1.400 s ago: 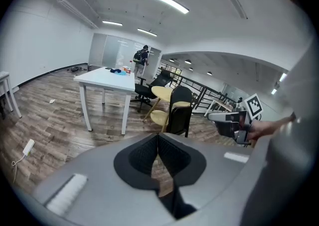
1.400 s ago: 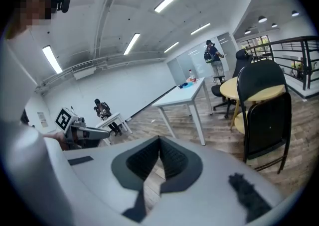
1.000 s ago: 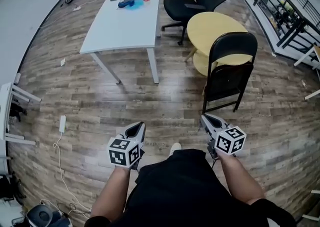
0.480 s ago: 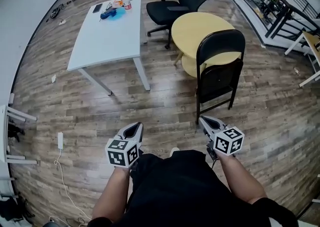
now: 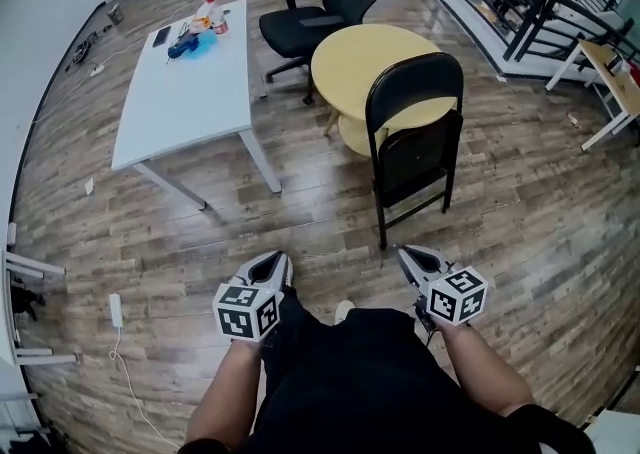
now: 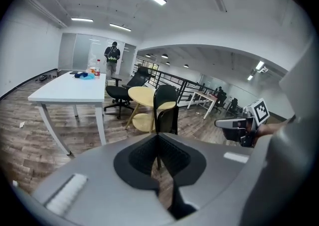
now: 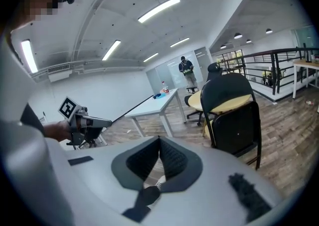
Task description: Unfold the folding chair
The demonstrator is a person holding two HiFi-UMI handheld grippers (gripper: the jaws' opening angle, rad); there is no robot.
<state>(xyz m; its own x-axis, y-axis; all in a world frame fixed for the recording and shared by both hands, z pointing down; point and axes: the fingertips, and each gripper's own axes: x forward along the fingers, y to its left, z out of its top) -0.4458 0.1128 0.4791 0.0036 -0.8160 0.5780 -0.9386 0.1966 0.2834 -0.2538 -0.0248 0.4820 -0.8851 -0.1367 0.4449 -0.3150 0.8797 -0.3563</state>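
Black tubing frames the folded chair (image 5: 413, 137), which stands upright on the wood-plank floor (image 5: 300, 212) a little ahead of the person. Its flat, dark seat panel is swung up against the frame, below a rounded backrest. It stands just beside a round yellow table (image 5: 350, 62), probably parked there to stay upright while folded; whether the two touch is unclear. The left gripper (image 5: 274, 262) and right gripper (image 5: 414, 260) are both held low near the person's waist, aimed toward the chair but not reaching it. Each is smooth grey plastic with ribbed dark pads and a cube of square markers. Both pairs of jaws are pressed together with nothing between them, which suits an approach rather than a grasp. The chair looks untouched, so unfolding has not begun. The thin tube and the hinged seat seem the likely places to grip. A long white table (image 5: 185, 82) and a black office chair (image 5: 320, 17) stand farther off.
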